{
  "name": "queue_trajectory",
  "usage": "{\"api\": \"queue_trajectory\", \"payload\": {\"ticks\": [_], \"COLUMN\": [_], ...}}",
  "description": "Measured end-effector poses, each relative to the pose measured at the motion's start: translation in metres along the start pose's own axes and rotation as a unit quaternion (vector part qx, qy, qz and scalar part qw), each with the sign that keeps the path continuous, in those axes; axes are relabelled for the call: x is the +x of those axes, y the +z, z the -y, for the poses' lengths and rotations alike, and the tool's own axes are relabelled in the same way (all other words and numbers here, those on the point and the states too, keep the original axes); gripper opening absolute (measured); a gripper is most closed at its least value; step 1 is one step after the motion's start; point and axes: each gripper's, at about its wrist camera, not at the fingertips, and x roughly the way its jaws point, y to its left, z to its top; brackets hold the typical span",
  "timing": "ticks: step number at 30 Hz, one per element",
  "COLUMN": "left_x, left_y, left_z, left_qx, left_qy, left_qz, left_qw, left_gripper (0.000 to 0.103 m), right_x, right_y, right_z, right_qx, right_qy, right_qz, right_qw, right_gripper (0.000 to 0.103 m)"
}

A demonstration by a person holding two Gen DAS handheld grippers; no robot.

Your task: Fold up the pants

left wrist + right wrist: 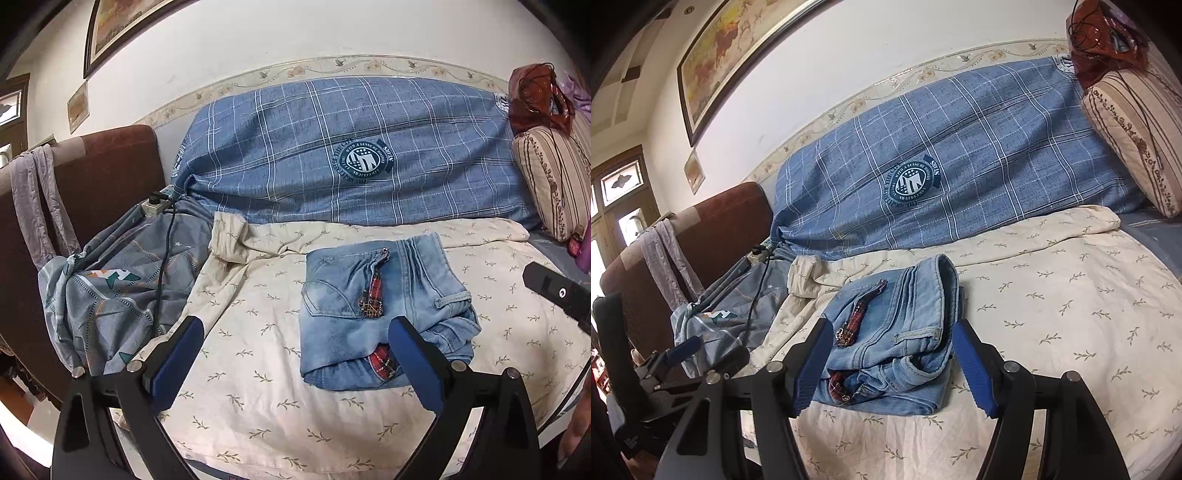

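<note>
Light blue jeans (373, 314) lie folded into a compact stack on the cream leaf-print sheet (258, 376), with a red plaid trim showing on top and at the near edge. My left gripper (295, 365) is open and empty, hovering just in front of the jeans' near left corner. In the right wrist view the jeans (897, 332) lie between my fingers; the right gripper (890, 369) is open and empty just above their near edge. The left gripper also shows in the right wrist view (683, 354), and part of the right one in the left wrist view (557, 295).
A blue plaid bolster (351, 155) lies along the wall behind the sheet. A striped pillow (554, 181) stands at the right. A crumpled grey-blue quilt (118, 295) with a power strip (155, 205) and black cable lies left, by a brown sofa arm (92, 177).
</note>
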Motion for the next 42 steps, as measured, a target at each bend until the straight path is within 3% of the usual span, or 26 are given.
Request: {"api": "queue_trajectory", "payload": {"ticks": [42], "left_x": [-0.016], "left_y": [0.014], "left_z": [-0.020], "left_qx": [-0.039], "left_qy": [0.042], "left_qz": [0.031], "left_qw": [0.9979], "left_gripper": [0.101], "right_x": [0.004], "right_y": [-0.003], "right_z": [-0.011], "right_qx": [-0.027], "right_qy": [0.005], "right_qz": [0.003], "right_qw": [1.000], "right_gripper": [0.070]}}
